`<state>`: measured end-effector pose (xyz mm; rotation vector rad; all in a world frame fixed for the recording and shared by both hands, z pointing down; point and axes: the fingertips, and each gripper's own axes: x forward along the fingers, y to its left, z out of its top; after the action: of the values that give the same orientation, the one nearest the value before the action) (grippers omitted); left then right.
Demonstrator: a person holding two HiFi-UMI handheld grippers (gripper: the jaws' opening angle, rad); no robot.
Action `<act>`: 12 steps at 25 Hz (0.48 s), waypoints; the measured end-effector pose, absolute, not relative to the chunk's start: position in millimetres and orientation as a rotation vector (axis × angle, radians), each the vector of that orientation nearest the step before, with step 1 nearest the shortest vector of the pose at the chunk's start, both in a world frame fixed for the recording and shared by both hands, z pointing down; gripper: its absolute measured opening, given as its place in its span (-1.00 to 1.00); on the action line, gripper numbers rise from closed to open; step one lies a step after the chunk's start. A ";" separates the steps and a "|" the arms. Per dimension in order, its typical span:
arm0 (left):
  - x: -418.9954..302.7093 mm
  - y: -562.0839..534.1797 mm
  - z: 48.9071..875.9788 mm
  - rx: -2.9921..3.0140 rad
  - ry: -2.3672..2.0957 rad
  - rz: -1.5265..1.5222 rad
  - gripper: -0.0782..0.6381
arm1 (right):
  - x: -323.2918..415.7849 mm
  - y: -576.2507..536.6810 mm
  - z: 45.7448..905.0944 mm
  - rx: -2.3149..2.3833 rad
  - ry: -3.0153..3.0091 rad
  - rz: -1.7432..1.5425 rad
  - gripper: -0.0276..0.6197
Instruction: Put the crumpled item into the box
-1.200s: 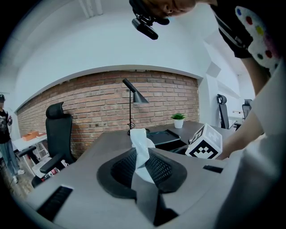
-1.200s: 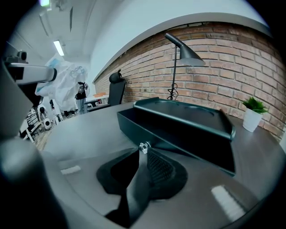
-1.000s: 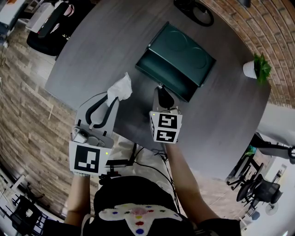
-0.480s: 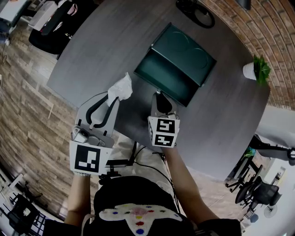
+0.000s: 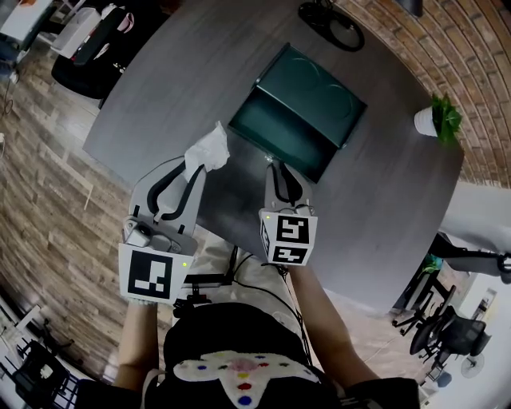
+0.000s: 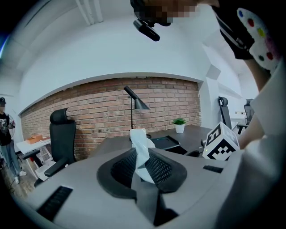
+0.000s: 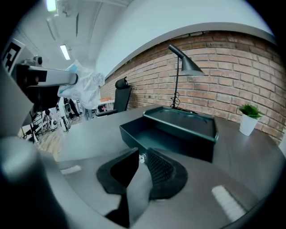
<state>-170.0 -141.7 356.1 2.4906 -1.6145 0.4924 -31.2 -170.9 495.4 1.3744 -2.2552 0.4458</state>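
Note:
A crumpled white tissue point(image 5: 207, 150) is pinched between the tips of my left gripper point(image 5: 198, 168), which is shut on it and held above the table's near left part. In the left gripper view the tissue point(image 6: 142, 150) stands up from between the pads. The dark green box point(image 5: 279, 132) lies open on the grey table point(image 5: 176, 88), its lid point(image 5: 319, 88) folded back behind it. My right gripper point(image 5: 279, 165) hovers just short of the box's front wall, jaws together and empty. From the right gripper point(image 7: 142, 155) view the box point(image 7: 167, 132) lies straight ahead and the tissue point(image 7: 85, 87) is at upper left.
A small potted plant point(image 5: 435, 120) stands at the table's far right. A black lamp base point(image 5: 329, 20) sits behind the box, and the lamp point(image 7: 185, 67) rises above it. Office chairs point(image 5: 88, 40) stand off the far left. The table's near edge runs just under both grippers.
My right gripper has drawn back a little from the box's front wall, toward me. The left gripper still holds the tissue in the same place.

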 end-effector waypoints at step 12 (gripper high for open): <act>-123.9 -134.1 315.6 2.665 -1.547 0.502 -0.60 | 27.2 -166.8 398.3 1.554 -2.327 0.240 -0.89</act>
<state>-123.9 -134.1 315.6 2.6653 -1.5470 0.5015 27.2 -166.8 398.3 1.5539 -2.3268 0.2401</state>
